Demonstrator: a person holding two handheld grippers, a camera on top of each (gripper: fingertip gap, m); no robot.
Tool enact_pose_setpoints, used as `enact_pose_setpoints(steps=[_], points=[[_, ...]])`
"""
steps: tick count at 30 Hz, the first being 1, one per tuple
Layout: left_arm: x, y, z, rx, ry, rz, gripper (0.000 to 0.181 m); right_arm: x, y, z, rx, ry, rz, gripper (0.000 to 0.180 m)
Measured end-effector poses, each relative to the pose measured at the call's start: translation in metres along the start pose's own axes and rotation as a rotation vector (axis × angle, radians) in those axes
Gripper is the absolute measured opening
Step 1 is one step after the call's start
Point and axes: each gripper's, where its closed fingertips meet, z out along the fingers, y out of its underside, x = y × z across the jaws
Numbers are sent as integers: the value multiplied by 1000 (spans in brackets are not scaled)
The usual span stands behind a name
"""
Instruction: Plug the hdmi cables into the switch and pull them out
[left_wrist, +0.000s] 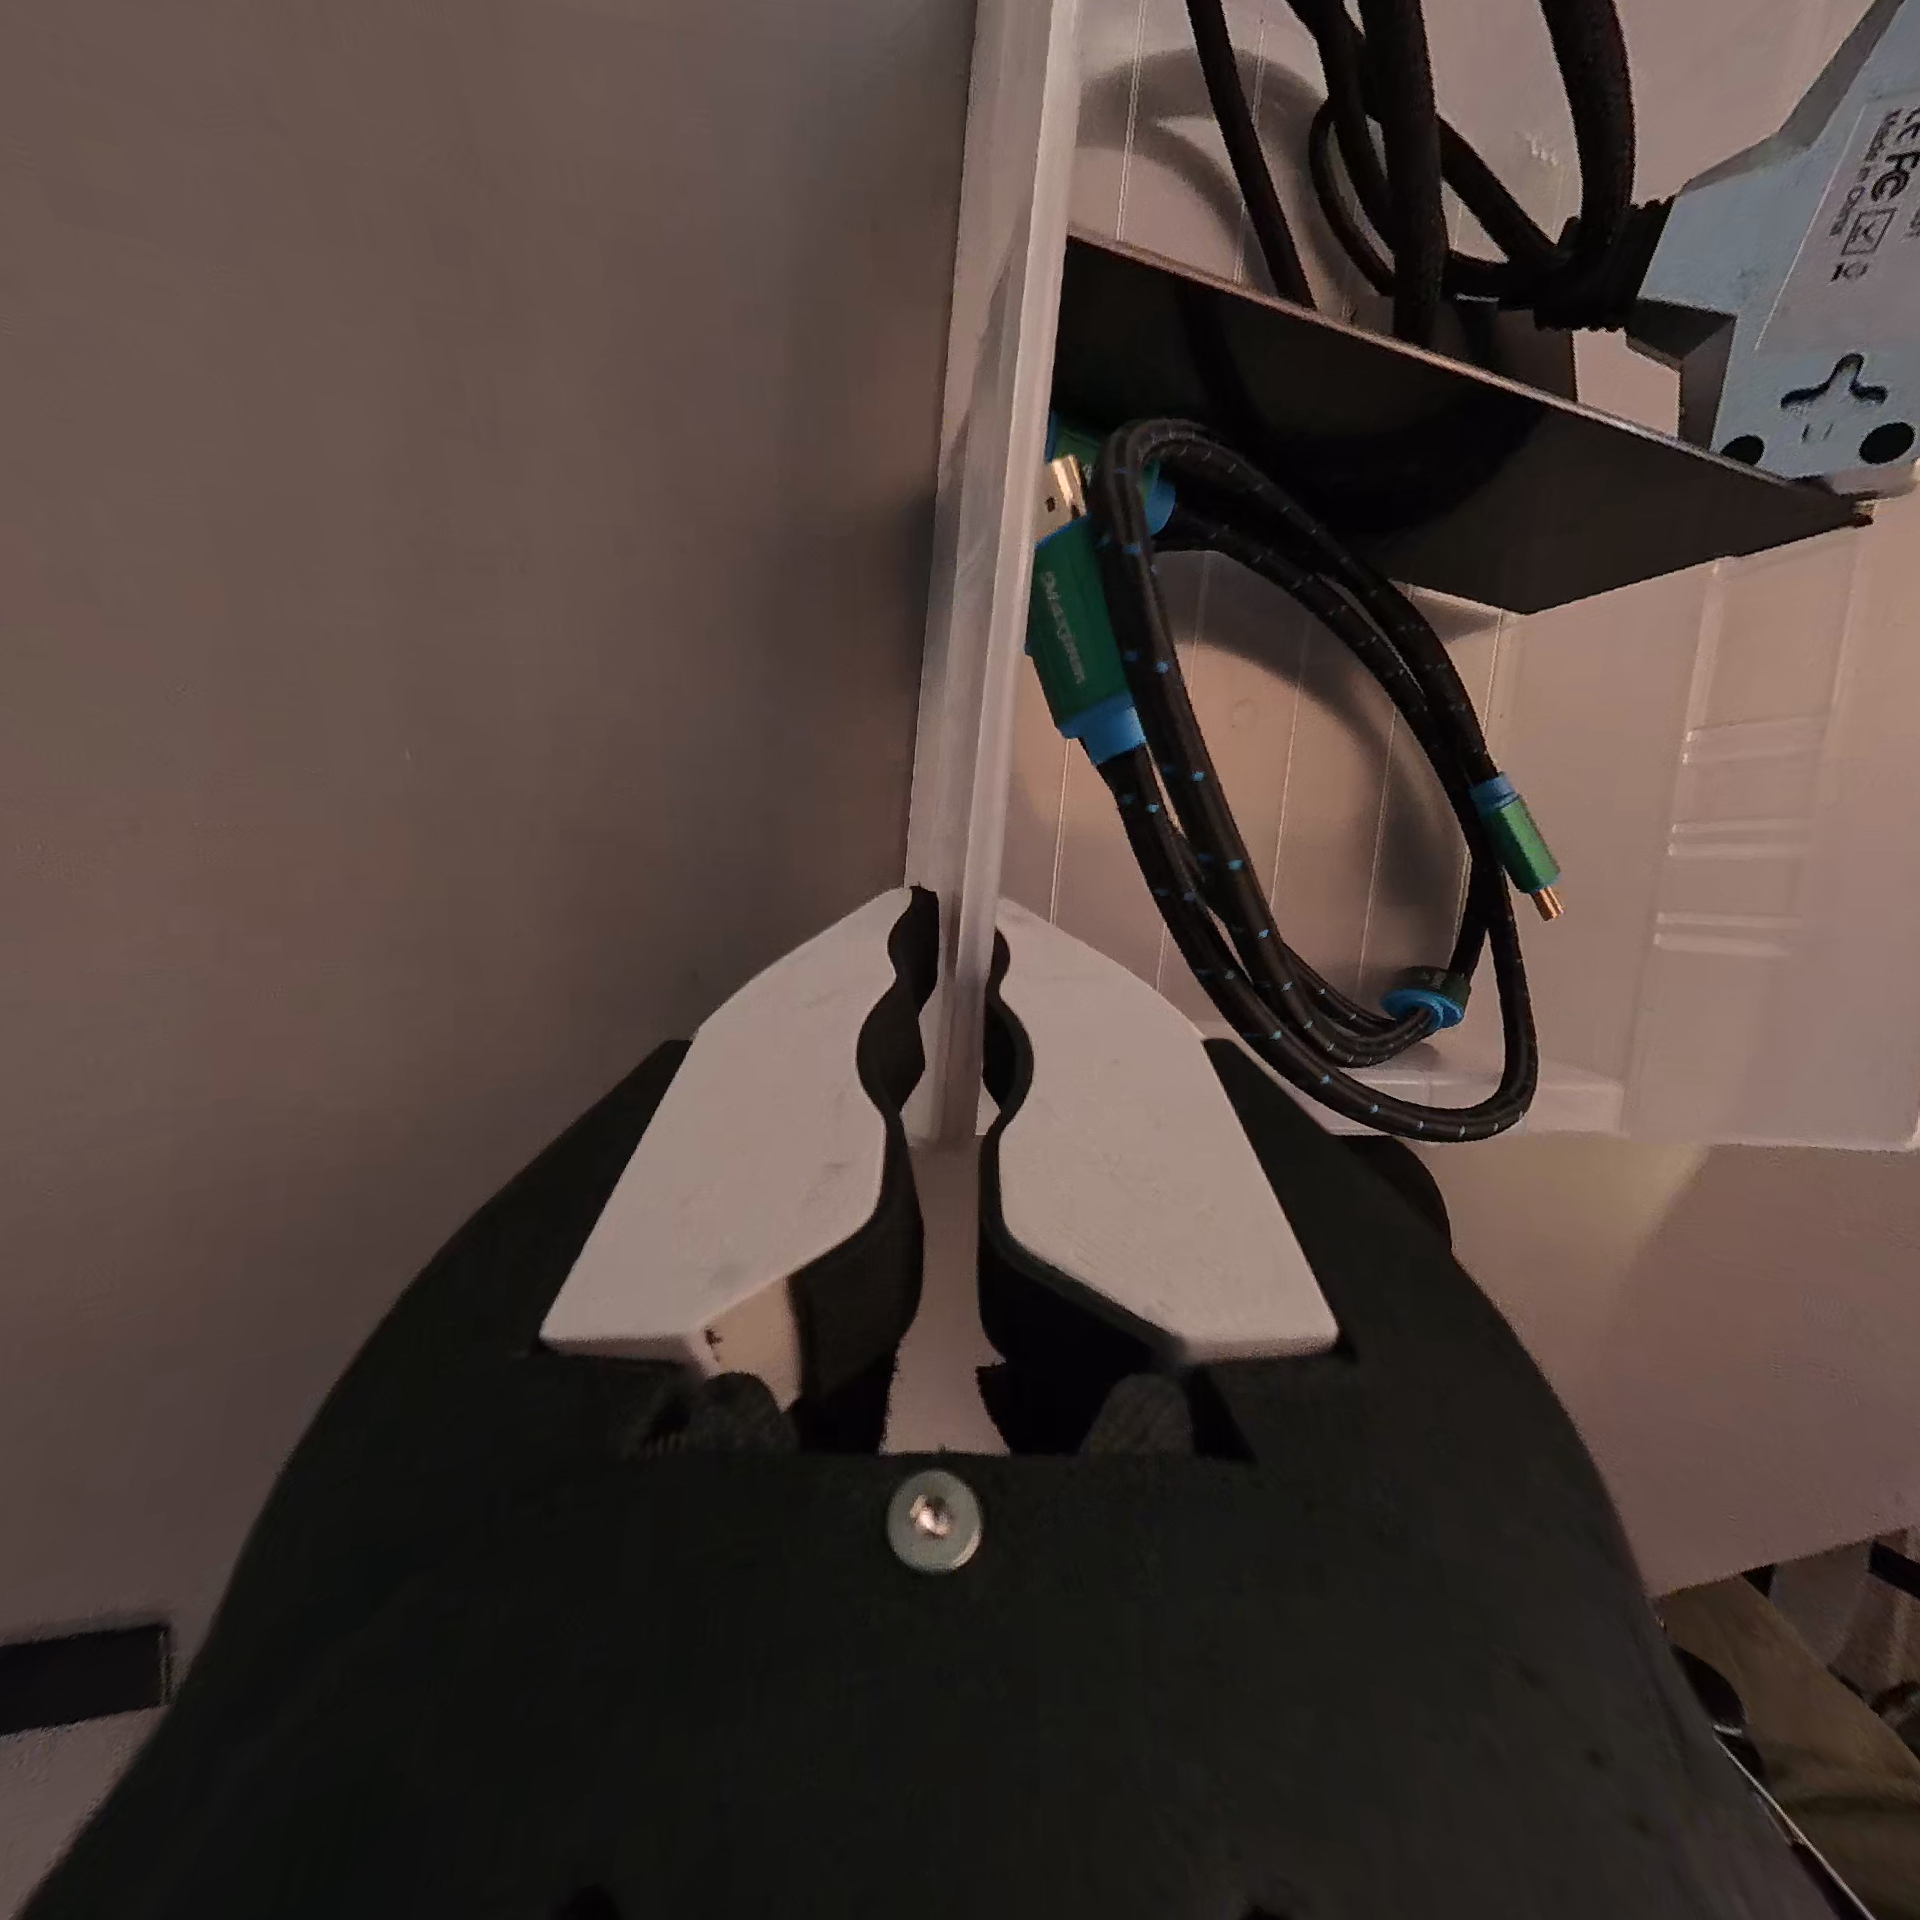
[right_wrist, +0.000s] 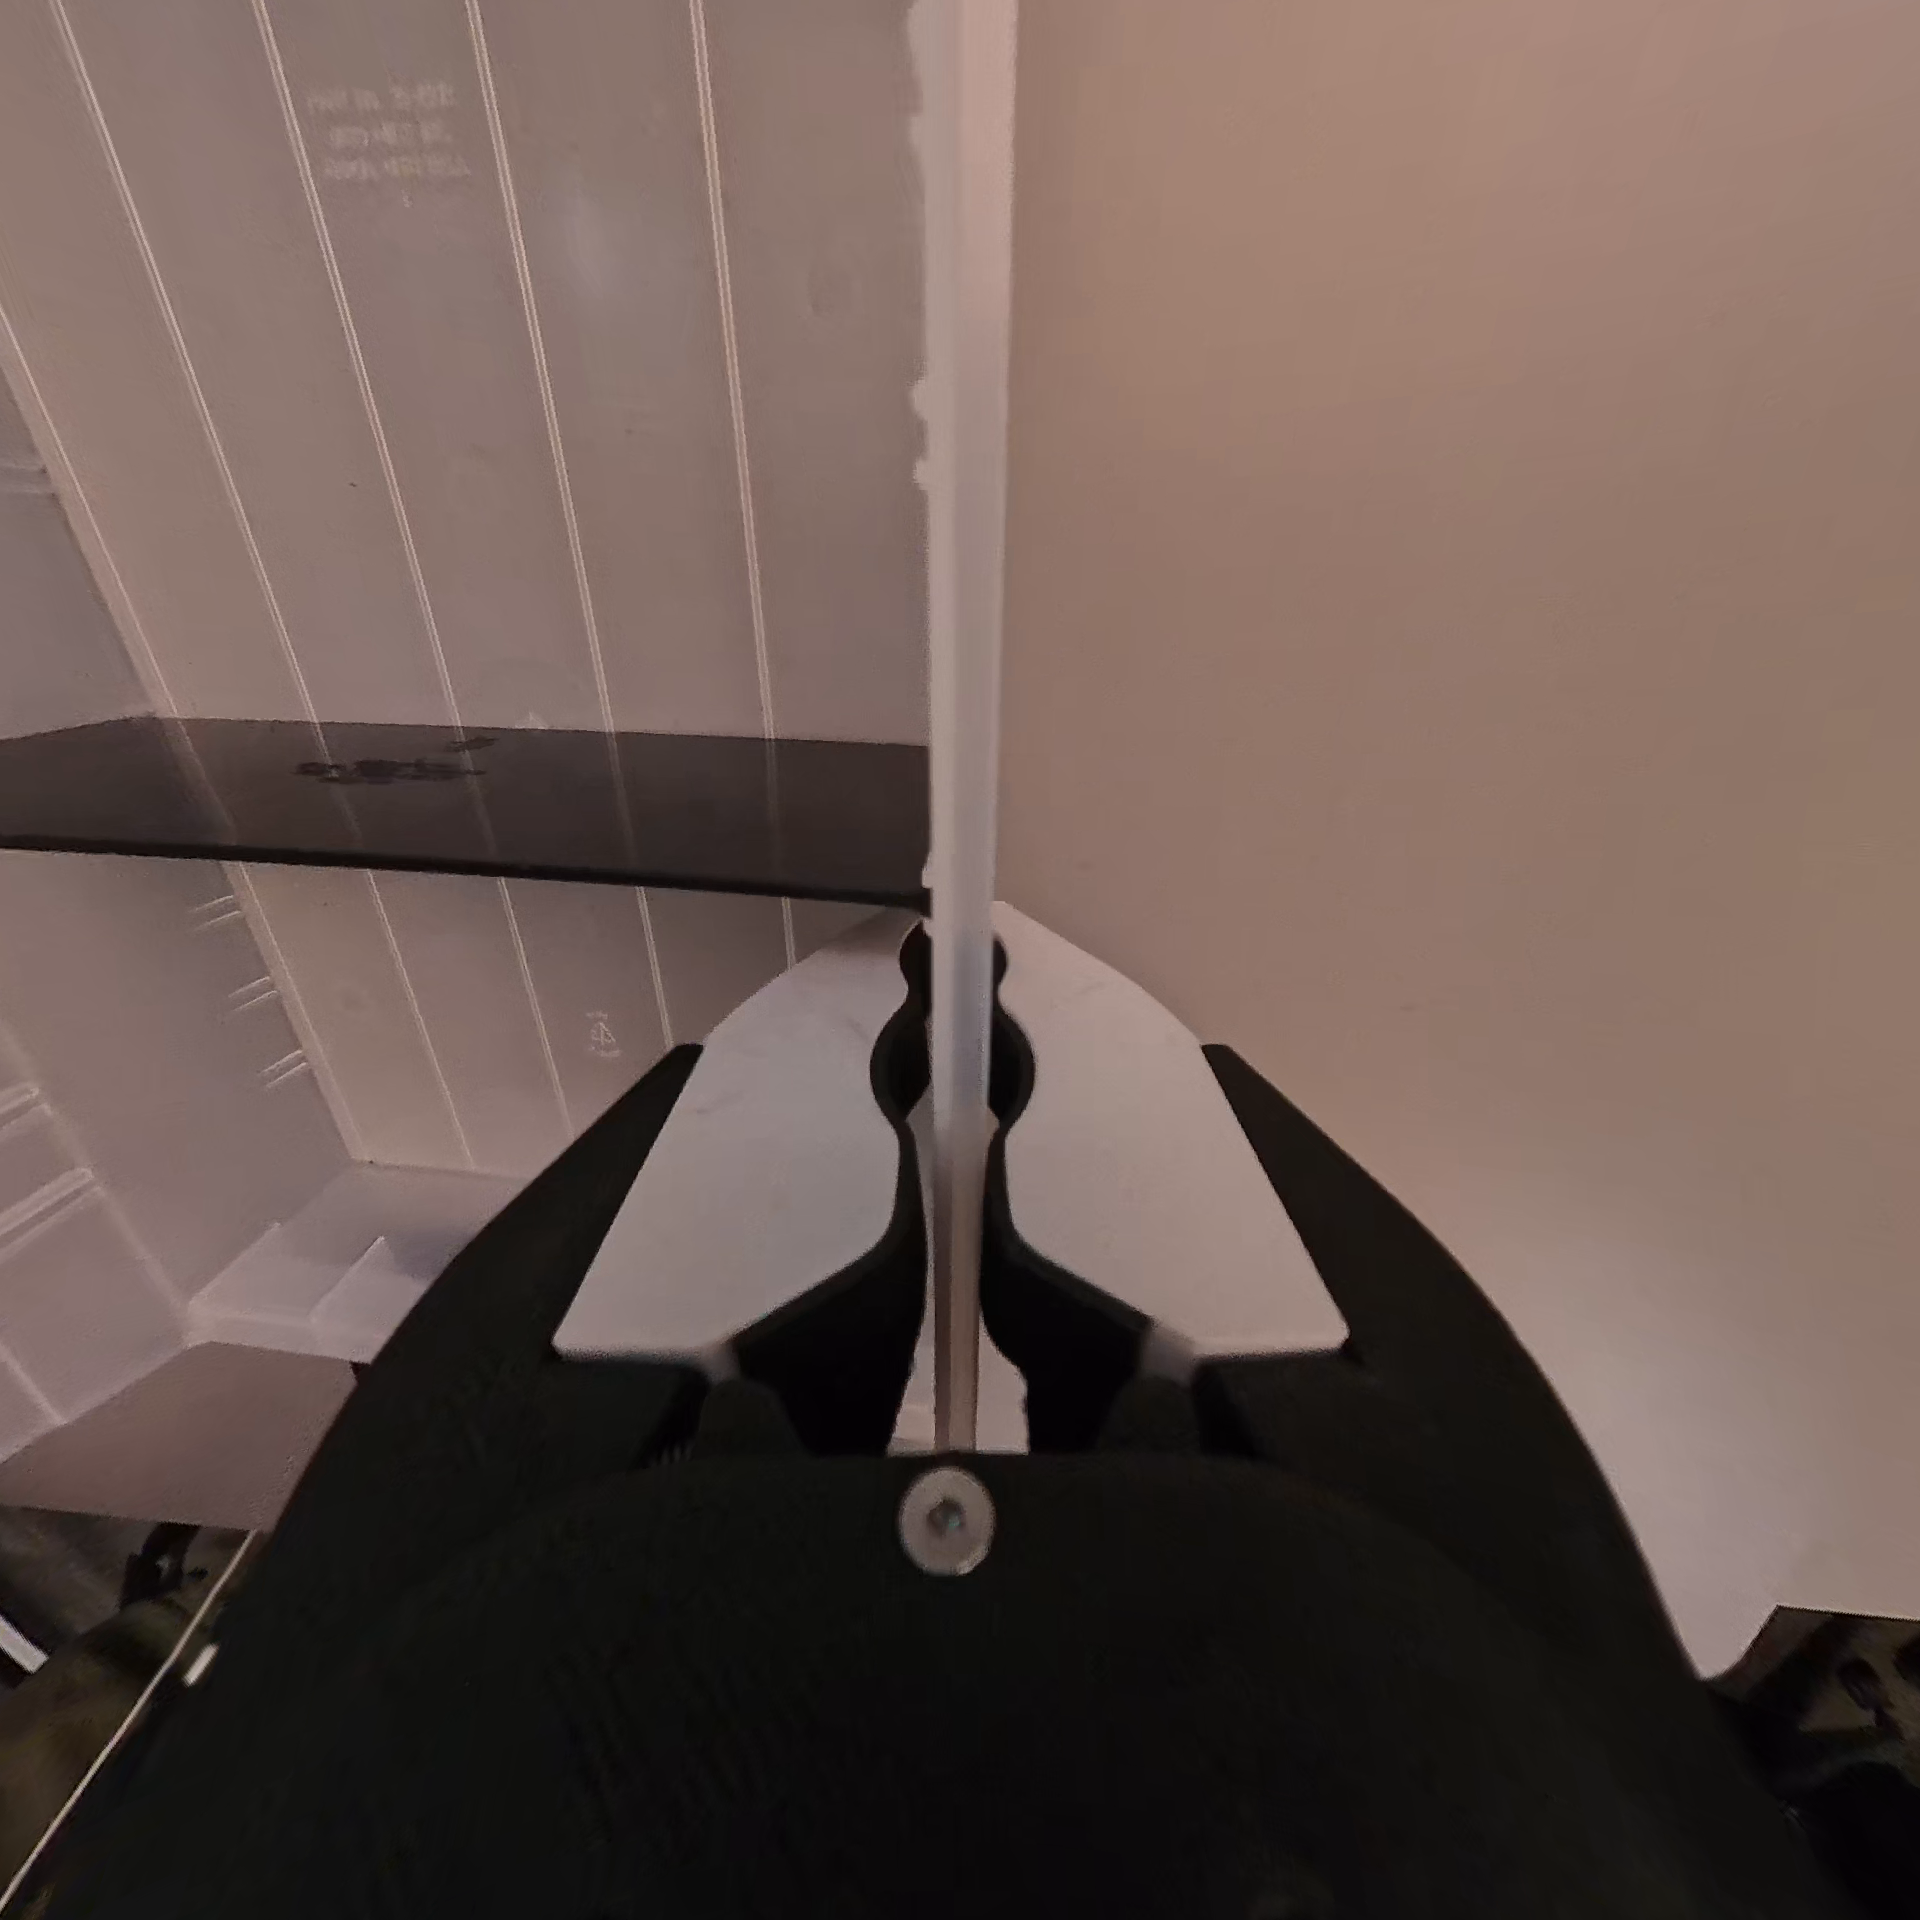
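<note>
Along the rim of the clear bin (left_wrist: 987, 582) both of your grippers are clamped: the left gripper (left_wrist: 951, 935) has its jaws nearly closed on the thin plastic edge, and the right gripper (right_wrist: 961, 956) pinches what looks like the opposite edge (right_wrist: 966, 520) the same way. Inside the bin, the coiled cable (left_wrist: 1340, 831) with green plugs lies against the left wall, one plug (left_wrist: 1070, 623) touching it, below a dark panel (left_wrist: 1455, 447) that crosses the bin. The pale switch (left_wrist: 1787, 260) sits at the bin's far right corner with black cables (left_wrist: 1351, 156) running from it. Neither gripper holds a cable or the switch, so the plugging is probably not begun. Your risk is the bin itself: the wall is thin and slick, so a tilt or uneven pull may let it slip from the pads or twist. That could slide the coil and switch, tangling them. The loose small plug (left_wrist: 1522, 842) could snag on the loops. Whether the bin rests on anything, you cannot tell.
</note>
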Motion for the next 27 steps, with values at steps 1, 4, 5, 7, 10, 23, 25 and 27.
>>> enact_pose_setpoints(steps=[1,4,5,7,10,23,25,27], points=[[1,2,-1,-5,4,-1,6,0,-1,0,-1,-1,-15,5],[2,6,-3,-11,26,-21,7,0,-2,0,1,-5,-33,5],[2,6,-4,-6,37,-38,7,0,-2,0,5,-4,-38,5],[3,4,-8,14,66,-83,8,0,-2,0,13,-1,-47,6],[0,-8,-29,112,42,-110,33,2,-2,-1,31,23,-78,10],[148,-121,-129,997,-325,714,59,-88,-77,-170,943,424,-561,46],[168,-122,-98,878,-325,807,62,-137,-70,-203,1169,398,-659,58],[181,-121,-69,768,-313,870,73,-186,-55,-227,1368,348,-758,66]])
